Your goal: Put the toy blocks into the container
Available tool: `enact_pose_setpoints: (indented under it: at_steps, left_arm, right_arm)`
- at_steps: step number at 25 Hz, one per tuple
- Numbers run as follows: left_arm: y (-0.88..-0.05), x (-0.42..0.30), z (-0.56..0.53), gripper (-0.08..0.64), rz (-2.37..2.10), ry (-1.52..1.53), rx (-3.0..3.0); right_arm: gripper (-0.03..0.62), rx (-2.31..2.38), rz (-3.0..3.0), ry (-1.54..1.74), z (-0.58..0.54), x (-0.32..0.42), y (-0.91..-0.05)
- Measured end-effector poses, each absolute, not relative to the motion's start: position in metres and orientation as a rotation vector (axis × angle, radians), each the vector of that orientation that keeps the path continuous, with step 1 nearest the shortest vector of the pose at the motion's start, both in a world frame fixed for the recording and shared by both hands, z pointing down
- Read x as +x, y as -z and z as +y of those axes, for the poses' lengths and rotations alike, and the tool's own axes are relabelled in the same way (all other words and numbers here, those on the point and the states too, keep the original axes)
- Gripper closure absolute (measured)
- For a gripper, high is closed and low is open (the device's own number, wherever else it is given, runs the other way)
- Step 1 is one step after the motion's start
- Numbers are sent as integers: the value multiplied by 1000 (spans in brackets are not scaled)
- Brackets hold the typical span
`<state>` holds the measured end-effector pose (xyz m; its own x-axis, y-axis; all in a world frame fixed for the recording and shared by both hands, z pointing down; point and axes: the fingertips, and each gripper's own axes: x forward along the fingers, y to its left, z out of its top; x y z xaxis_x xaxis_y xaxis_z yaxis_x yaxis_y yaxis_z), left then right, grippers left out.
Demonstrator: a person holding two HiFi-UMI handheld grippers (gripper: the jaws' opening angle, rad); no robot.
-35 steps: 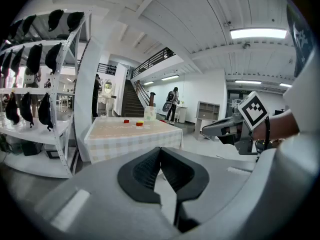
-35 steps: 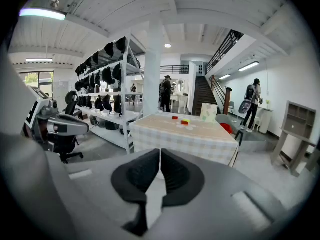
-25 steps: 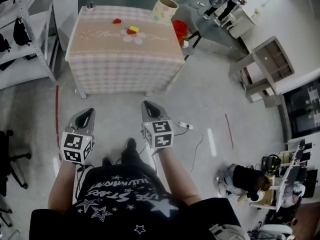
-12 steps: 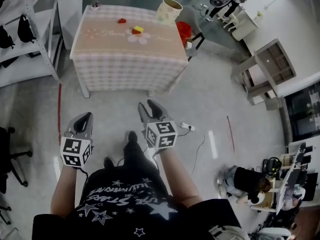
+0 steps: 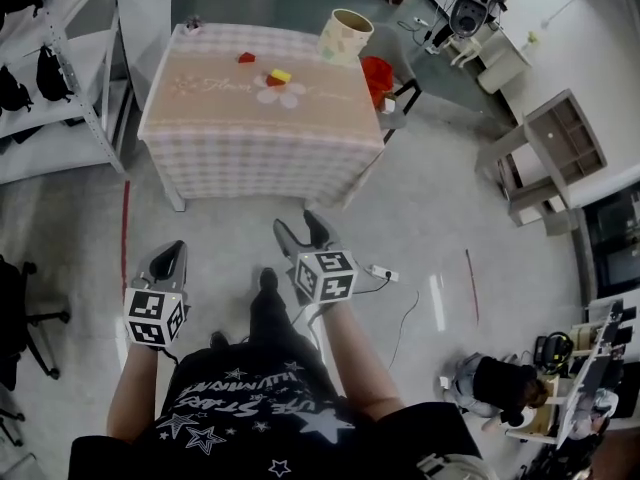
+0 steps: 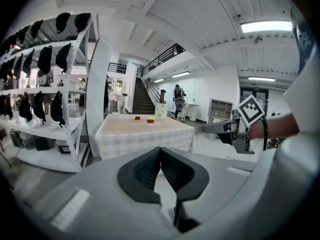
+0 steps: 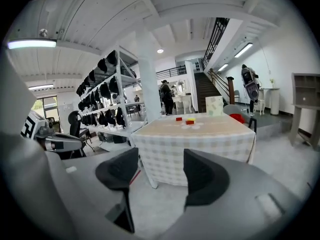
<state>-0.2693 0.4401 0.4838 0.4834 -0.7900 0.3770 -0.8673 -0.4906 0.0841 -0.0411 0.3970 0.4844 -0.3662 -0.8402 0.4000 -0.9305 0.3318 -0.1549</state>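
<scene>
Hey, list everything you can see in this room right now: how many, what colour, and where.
table: one, pale checked cloth, ahead of the person.
blocks: three, two red and one yellow, on the table; the yellow one touches a red one.
container: one, cream, at the table's far right corner.
shelf rack: one, white, left of the table.
power strip: one, white, on the floor.
left gripper: one, grey, shut and empty.
right gripper: one, grey, jaws have just been opening, nothing between them.
</scene>
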Motion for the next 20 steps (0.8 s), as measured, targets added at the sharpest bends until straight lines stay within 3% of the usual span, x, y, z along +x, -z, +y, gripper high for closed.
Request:
enact_pose_setpoints:
  at_steps: [20]
  left_arm:
    - [-481, -140, 245, 549, -1535, -497, 2353]
  right_arm:
    - [305, 1424, -2418, -660, 180, 94, -496]
